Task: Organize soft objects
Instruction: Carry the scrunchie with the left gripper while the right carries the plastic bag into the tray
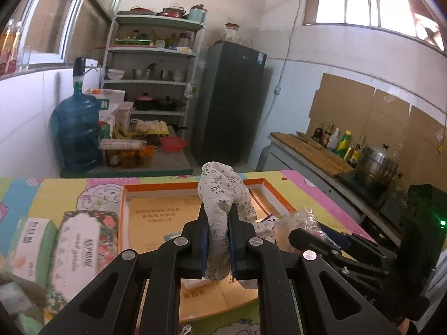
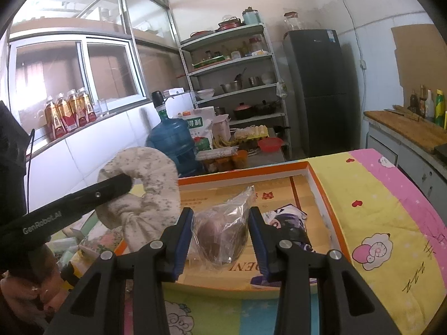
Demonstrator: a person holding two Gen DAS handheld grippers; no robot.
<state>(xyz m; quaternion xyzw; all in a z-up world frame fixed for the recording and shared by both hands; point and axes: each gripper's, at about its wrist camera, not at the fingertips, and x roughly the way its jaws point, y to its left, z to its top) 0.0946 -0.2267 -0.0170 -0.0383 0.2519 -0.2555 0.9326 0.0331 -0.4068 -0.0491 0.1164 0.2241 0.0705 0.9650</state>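
Soft spotted cloth [image 1: 220,223] is squeezed tight in the left gripper [image 1: 219,217]; the right gripper [image 2: 220,229] hugs a crinkly bag [image 2: 223,234], maybe loosely, so it could slip beside the orange box [image 2: 321,184].

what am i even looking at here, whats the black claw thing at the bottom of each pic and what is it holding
Those black claws are two hand-held grippers; a person carries one in each hand. Each picture comes from a wide-angle camera mounted on one gripper, looking forward along its two fingers, so the room looks curved.

In the left camera's picture, the left gripper is shut on a floral fabric scrunchie. In the right camera's picture, the right gripper is shut on a clear plastic bag with something brownish inside.

Below them is a table with a cartoon-print cover. On it sits a shallow orange-rimmed box holding a dark printed cloth item. Tissue packs lie left of the box.
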